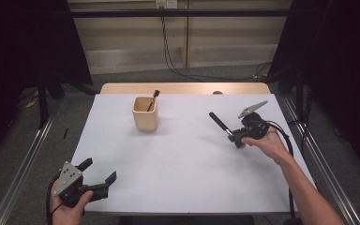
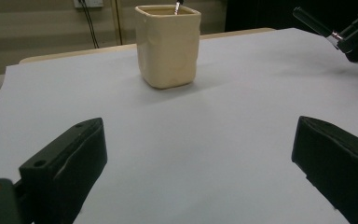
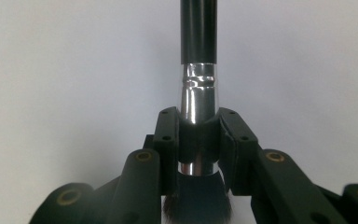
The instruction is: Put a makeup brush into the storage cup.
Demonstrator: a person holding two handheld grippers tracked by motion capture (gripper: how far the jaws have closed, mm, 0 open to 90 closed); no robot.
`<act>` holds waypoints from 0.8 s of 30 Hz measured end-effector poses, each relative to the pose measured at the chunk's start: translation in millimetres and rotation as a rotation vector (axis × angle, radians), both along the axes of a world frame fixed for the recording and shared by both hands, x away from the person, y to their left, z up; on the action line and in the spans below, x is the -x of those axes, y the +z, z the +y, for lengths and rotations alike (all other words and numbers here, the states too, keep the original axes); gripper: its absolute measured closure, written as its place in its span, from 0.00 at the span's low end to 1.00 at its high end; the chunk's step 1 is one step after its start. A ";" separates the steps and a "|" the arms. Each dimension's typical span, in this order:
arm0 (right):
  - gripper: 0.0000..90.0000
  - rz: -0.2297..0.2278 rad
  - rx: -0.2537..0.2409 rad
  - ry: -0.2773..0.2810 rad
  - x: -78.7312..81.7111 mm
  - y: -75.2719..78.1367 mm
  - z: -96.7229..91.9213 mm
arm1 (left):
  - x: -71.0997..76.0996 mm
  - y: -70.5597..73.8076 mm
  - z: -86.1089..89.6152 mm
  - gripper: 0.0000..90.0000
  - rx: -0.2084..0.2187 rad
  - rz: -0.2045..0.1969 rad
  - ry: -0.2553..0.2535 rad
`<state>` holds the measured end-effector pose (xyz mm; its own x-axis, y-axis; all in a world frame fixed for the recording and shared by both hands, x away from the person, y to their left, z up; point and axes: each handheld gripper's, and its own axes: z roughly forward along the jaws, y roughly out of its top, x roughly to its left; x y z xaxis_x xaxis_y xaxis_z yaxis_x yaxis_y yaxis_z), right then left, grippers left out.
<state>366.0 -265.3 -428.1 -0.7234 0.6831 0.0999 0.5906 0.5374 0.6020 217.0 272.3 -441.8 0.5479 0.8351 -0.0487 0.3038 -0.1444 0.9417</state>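
Note:
A cream square cup [image 1: 145, 114] stands on the white table top [image 1: 178, 159], toward the far left of centre, with a thin black-handled tool [image 1: 153, 99] leaning in it. My right gripper [image 1: 236, 136] is shut on a makeup brush [image 1: 220, 123]: the pads [image 3: 169, 140] clamp its silver ferrule [image 3: 198, 100], the black handle points away toward the cup and the dark bristles [image 3: 196, 200] sit behind the jaws. My left gripper [image 1: 98, 172] rests open at the near left corner, nothing between its pads [image 2: 70, 156]; the cup [image 2: 168, 44] lies ahead of it.
The white sheet covers a wooden table whose far edge [image 1: 185, 88] shows beyond it. Metal rails [image 1: 26, 159] run along both sides on the floor. Cables hang down the back wall [image 1: 166, 42]. The right gripper with the brush [image 2: 340, 35] shows at the left gripper view's top right.

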 end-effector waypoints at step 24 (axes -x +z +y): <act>0.79 -0.125 -0.212 0.008 38.2 7.4 1.1 | 2.2 3.4 -7.0 0.04 0.000 -0.007 -0.050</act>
